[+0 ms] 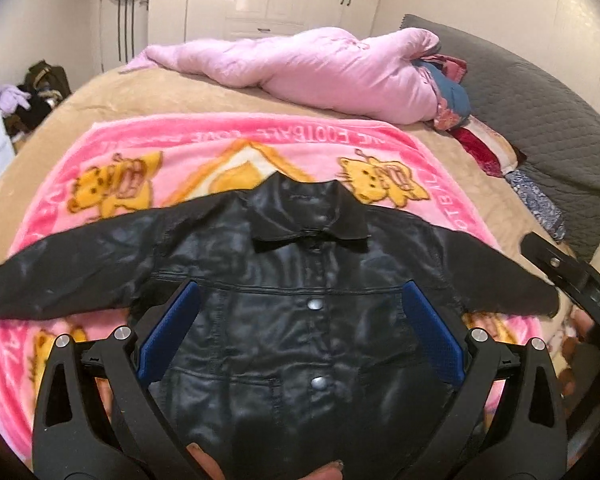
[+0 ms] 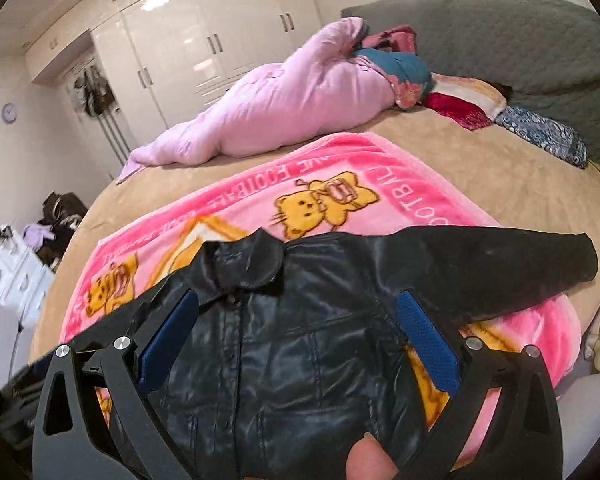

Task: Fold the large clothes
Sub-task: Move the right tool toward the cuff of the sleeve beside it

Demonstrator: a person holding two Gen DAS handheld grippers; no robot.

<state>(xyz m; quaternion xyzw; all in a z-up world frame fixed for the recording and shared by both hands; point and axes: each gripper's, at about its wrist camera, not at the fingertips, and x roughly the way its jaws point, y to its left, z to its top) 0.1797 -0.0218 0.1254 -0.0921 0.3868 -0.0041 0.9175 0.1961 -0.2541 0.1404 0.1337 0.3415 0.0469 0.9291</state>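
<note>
1. Position check. The black jacket [image 1: 300, 280] lies face up and buttoned on the pink blanket [image 1: 220, 140], collar [image 1: 312, 216] on the side away from the operator, both sleeves spread out flat to either side. All places below are given relative to the collar.
2. Gripper status. The left gripper [image 1: 300, 328] hovers over the front panel on the operator's side of the collar, jaws spread wide and holding nothing. The right gripper [image 2: 296, 340] hovers over the same panel, toward the right sleeve [image 2: 500, 264], jaws likewise released and empty.
3. Step in hand (judgement): no fold is started; the first move is likely a sleeve fold.
4. Procedure. Take each sleeve near its cuff, the point farthest from the collar. Close the pads on one layer of sleeve only, not on the blanket beneath.
5. Carry the cuff inward across the chest, below the collar, keeping the shoulder seam as the hinge.
6. Caution. The shiny material looks slick and stiff; expect it to spring back. Press the crease flat before releasing.
7. Keep the snap buttons [image 1: 315, 305] centred under the collar so both halves fold evenly.
</note>
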